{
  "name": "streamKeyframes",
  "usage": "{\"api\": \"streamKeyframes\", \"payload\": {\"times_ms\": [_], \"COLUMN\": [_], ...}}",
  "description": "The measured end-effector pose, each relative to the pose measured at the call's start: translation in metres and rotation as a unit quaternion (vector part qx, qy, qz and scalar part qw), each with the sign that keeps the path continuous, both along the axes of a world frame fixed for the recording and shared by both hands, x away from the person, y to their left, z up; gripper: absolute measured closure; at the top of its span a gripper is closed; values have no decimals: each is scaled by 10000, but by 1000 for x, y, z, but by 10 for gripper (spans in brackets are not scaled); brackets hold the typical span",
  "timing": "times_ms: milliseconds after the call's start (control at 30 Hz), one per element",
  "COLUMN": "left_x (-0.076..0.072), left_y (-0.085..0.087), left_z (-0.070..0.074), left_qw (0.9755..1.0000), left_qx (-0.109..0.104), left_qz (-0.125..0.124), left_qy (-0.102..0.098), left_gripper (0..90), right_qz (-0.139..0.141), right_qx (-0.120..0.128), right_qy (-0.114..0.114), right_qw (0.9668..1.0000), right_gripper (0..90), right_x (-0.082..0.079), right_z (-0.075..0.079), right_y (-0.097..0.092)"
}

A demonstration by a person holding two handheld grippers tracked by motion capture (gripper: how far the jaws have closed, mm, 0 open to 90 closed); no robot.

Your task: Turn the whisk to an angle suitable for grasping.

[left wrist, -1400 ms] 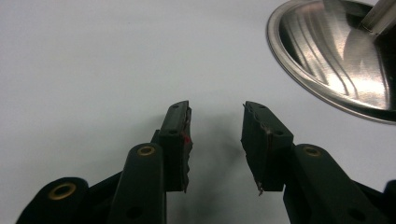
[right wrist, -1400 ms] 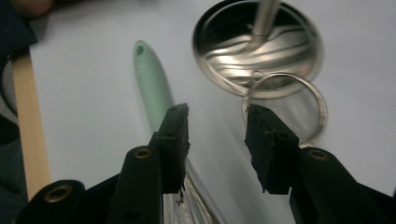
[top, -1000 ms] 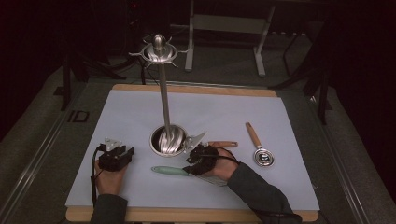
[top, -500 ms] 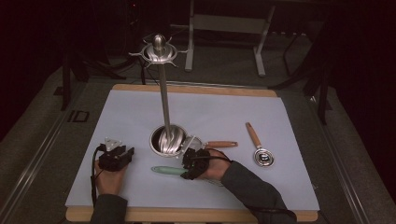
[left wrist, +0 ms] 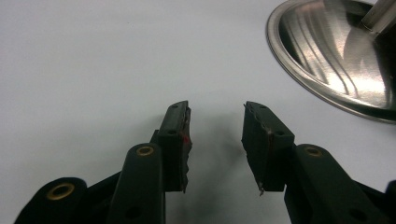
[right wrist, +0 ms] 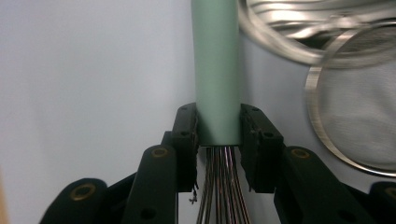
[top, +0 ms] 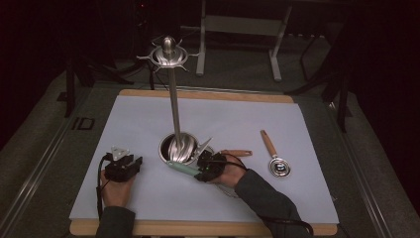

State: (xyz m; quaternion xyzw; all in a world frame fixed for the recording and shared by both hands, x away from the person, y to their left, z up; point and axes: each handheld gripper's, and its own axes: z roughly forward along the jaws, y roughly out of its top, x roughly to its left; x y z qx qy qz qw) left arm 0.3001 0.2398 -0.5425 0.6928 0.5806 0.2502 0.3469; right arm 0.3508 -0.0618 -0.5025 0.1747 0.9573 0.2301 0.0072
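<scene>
A whisk with a pale green handle lies just in front of the steel stand's round base. My right gripper has just been closing. Its pads now press on the handle's end, where the wires begin. My left gripper rests on the mat left of the base, jaws open with nothing between them. A tall pole rises from the base to a ring of hooks.
A wire-mesh strainer with a wooden handle lies right beside my right gripper. Farther right is a wooden-handled metal scoop. All of it sits on a pale mat over a wooden board; dark floor and table legs lie beyond.
My right hand slid left to the whisk handle and its jaws shut on it. The handle now lies closer to the stand's base. The left gripper stayed still.
</scene>
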Motion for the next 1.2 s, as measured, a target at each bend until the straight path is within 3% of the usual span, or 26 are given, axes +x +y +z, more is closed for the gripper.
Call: {"api": "streamKeyframes", "payload": {"times_ms": [33, 67, 100, 167, 567, 767, 967, 1100, 1133, 1200], "left_x": [0, 0, 0, 0, 0, 0, 0, 0, 0, 0], "left_y": [0, 0, 0, 0, 0, 1, 0, 0, 0, 0], "left_z": [0, 0, 0, 0, 0, 0, 0, 0, 0, 0], "left_qw": [10000, 10000, 10000, 10000, 10000, 10000, 10000, 10000, 10000, 10000], "left_qx": [5, -5, -4, -3, -17, -24, -21, -14, -16, -5], "left_qz": [-1, 4, 1, 1, -3, -6, 9, 11, 15, 5], "left_qy": [0, -1, -1, 4, 9, 34, 24, 20, 18, 23], "left_gripper": [618, 618, 618, 618, 617, 617, 617, 617, 617, 617], "right_qz": [-239, -239, -417, -427, -76, -24, -115, -138, -237, -274], "right_qx": [50, 50, 108, 153, -149, -259, 122, 219, 392, 471], "right_qy": [-2, -2, -9, 43, 630, 566, 449, 410, 409, 397], "right_qw": [9997, 9997, 9991, 9990, 9979, 9981, 9989, 9988, 9981, 9977], "right_gripper": [693, 693, 693, 693, 690, 695, 695, 695, 695, 696], "right_x": [5, 5, 9, 11, 26, 24, 23, 22, 21, 22], "right_z": [0, 0, -1, -1, 0, 2, 15, 18, 23, 24], "right_y": [-2, -2, -3, -4, 4, 5, -2, -4, -8, -10]}}
